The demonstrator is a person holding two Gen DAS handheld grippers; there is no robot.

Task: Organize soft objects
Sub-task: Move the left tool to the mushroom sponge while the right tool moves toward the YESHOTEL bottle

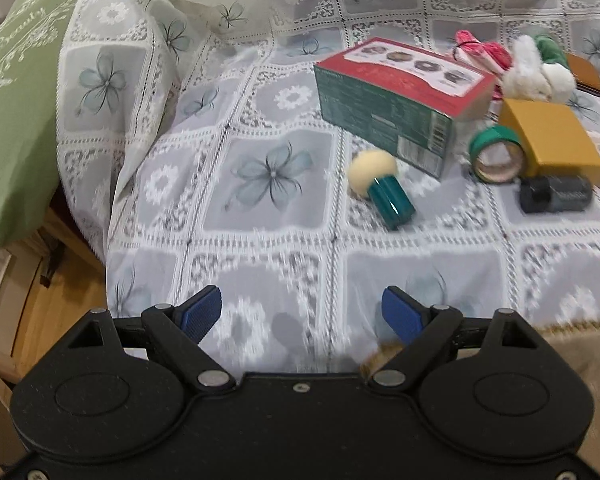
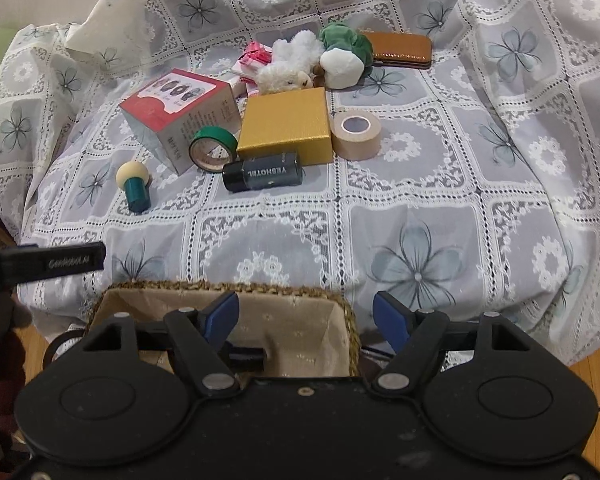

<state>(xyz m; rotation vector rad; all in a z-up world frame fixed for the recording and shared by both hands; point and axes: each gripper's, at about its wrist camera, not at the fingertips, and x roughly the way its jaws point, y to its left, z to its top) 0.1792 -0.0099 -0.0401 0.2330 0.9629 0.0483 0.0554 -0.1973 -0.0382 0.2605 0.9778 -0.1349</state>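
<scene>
A white plush toy (image 2: 292, 66) lies at the back of the lace-covered surface, with a green and white soft toy (image 2: 342, 54) beside it. Both show in the left wrist view, the plush (image 1: 526, 70) and the green and white one (image 1: 554, 66). A yellow puff on a teal handle (image 2: 134, 186) lies at the left; it also shows in the left wrist view (image 1: 382, 188). A woven basket with cloth lining (image 2: 324, 312) sits under my right gripper (image 2: 305, 318), which is open and empty. My left gripper (image 1: 300, 314) is open and empty over the cloth.
A red and green box (image 2: 180, 114), green tape roll (image 2: 212, 148), gold box (image 2: 286, 126), beige tape roll (image 2: 356, 134), dark bottle (image 2: 262, 172), brown case (image 2: 400, 50) and pink bundle (image 2: 256, 58) lie among the toys. A green bag (image 1: 16, 120) stands at left.
</scene>
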